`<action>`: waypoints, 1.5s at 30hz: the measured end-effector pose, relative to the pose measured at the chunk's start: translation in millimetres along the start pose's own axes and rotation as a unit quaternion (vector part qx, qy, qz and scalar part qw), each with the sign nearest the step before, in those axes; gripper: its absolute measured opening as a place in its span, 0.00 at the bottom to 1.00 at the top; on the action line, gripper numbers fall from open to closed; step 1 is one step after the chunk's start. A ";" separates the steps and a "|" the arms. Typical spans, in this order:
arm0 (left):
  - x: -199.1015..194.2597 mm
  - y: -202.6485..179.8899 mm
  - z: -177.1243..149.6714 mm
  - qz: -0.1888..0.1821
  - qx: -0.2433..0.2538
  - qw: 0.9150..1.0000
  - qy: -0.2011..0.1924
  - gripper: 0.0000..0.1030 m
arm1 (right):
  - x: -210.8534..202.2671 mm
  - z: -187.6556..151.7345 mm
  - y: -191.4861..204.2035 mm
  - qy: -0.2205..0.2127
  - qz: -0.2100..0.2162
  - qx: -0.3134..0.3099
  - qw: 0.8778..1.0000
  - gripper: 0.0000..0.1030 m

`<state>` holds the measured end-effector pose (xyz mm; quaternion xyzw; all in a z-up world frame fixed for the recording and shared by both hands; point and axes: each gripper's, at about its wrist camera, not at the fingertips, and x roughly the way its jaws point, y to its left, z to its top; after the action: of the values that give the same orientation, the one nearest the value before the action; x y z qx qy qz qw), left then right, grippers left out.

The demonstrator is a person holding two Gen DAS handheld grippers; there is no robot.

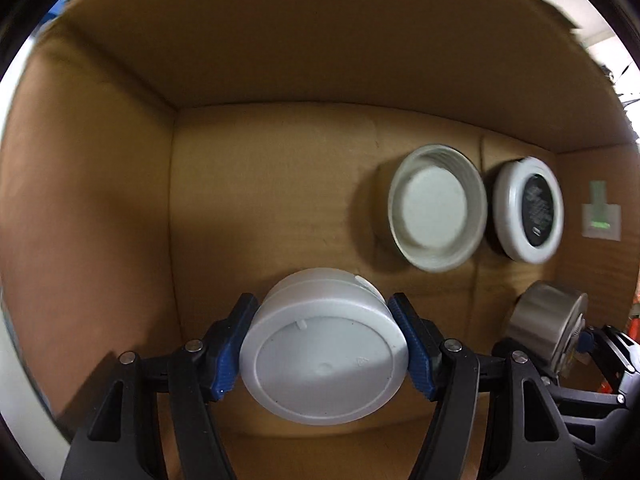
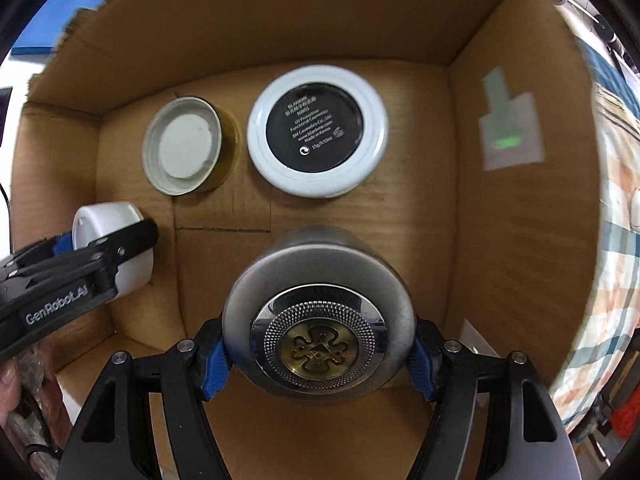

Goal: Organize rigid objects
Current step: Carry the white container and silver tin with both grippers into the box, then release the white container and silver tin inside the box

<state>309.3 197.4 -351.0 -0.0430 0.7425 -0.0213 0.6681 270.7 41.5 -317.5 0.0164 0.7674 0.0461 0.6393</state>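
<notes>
Inside the cardboard box [image 2: 500,240], both tools work above its floor. Right gripper [image 2: 320,364]: jaws clenched on a silver jar [image 2: 318,304]. Left gripper [image 1: 324,354]: jaws clenched on a white jar [image 1: 324,356]. Against the box's far wall lie a black-labelled white compact [image 2: 318,130] and, beside it, an upturned lid [image 2: 184,146].

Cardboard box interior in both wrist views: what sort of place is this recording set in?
Probably a home or bedroom: the brown cardboard box holds round cosmetic-style items, like the white-rimmed compact with a black label, and a striped, checked fabric, perhaps bedding, lies just outside the box.
</notes>
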 end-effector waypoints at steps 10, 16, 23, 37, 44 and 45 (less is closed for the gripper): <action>3.5 -4.6 17.4 0.026 0.011 1.000 -0.015 0.64 | 19.1 24.1 2.4 0.011 -0.022 0.003 1.000 0.72; 2.7 -5.3 14.6 0.028 0.010 0.999 -0.012 0.64 | 24.7 24.4 4.0 0.010 -0.025 0.005 1.000 0.73; 2.9 2.3 18.8 0.016 -0.007 1.000 0.000 0.64 | 27.8 25.3 -6.7 0.018 -0.013 0.017 1.000 0.75; -50.8 -0.4 -22.7 -0.012 -0.016 0.999 -0.027 0.99 | -14.0 7.6 -9.2 -0.010 -0.001 0.005 1.000 1.00; -94.9 6.7 -57.2 -0.006 -0.019 0.998 -0.061 1.00 | -42.5 -14.9 -12.0 -0.035 -0.008 0.001 0.999 1.00; -102.1 5.3 -55.8 -0.006 -0.019 0.998 -0.067 1.00 | -46.4 -18.6 -11.7 -0.038 -0.006 0.001 0.999 1.00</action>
<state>264.2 210.6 -244.4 -0.0619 0.6964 -0.0085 0.7149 261.3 25.1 -269.8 0.0140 0.7425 0.0412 0.6684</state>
